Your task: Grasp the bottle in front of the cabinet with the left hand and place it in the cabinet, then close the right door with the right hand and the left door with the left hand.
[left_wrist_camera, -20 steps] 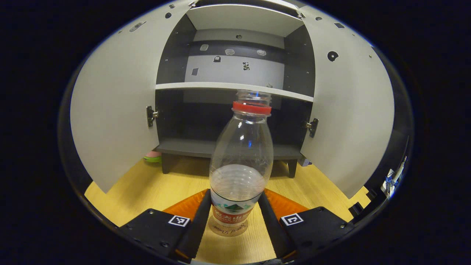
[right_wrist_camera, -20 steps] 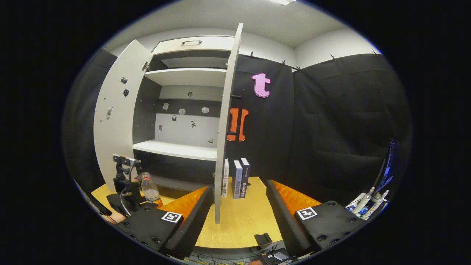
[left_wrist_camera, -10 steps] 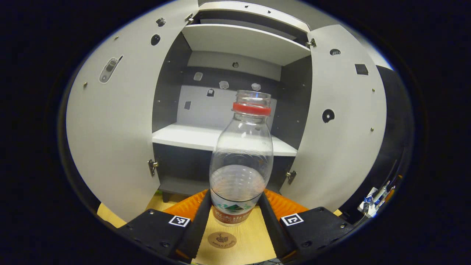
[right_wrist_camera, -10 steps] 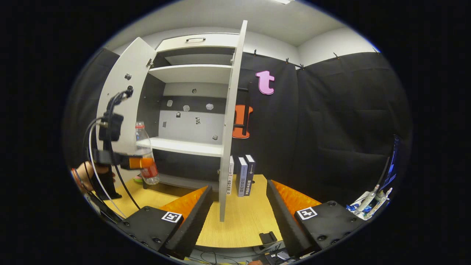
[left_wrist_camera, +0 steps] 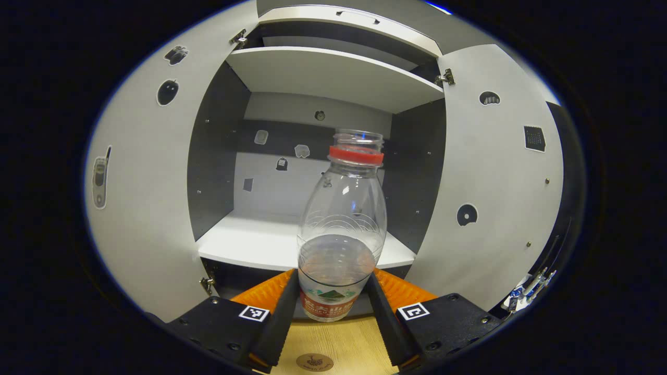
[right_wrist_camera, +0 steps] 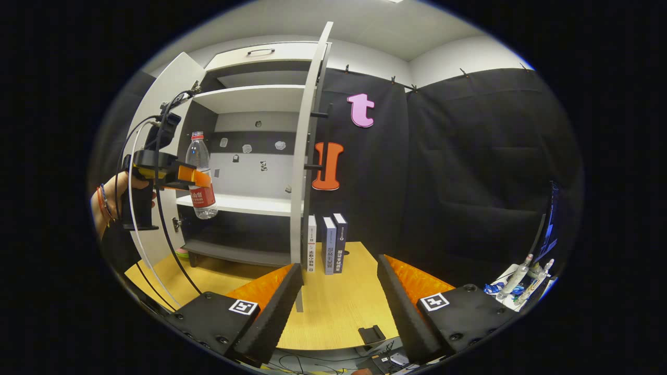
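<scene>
Books (right_wrist_camera: 327, 243) stand on the table (right_wrist_camera: 338, 317) beside the cabinet (right_wrist_camera: 250, 151).

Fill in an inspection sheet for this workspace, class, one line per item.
Surface: wooden table.
Job's things: bottle, no cap, some water inside, held off the table before the white shelf; both cabinet doors open.
Clutter: three books standing beside the cabinet.
Grippers: left gripper shut on bottle; right gripper open, holding nothing.
Cables: black and white cables hanging from the left gripper.
Surroundings: black cloth wall.
</scene>
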`<act>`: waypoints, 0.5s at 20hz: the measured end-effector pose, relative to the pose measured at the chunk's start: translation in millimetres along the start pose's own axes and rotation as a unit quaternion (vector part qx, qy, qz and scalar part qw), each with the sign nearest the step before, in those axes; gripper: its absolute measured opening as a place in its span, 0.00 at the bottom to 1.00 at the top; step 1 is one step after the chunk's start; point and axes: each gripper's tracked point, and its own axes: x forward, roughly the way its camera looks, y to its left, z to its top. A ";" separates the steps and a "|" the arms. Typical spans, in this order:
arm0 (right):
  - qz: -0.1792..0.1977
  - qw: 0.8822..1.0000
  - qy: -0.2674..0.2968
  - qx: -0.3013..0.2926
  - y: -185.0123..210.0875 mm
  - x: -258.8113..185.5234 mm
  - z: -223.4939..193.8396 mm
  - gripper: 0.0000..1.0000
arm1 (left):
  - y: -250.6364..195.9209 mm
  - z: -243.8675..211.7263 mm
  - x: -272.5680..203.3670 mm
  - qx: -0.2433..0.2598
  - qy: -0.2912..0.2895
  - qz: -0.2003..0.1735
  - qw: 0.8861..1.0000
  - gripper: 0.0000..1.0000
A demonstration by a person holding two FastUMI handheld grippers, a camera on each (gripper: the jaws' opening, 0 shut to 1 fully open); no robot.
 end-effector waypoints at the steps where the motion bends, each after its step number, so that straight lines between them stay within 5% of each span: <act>1: -0.005 1.000 0.001 0.002 -4.2 3.0 -1.1 0.97 | -1.6 6.5 8.2 0.002 -0.003 -0.001 1.000 0.76; 10: -0.052 0.998 0.015 0.016 -43.6 25.6 -7.0 0.97 | -7.8 33.2 90.4 -0.001 0.003 -0.006 1.000 0.75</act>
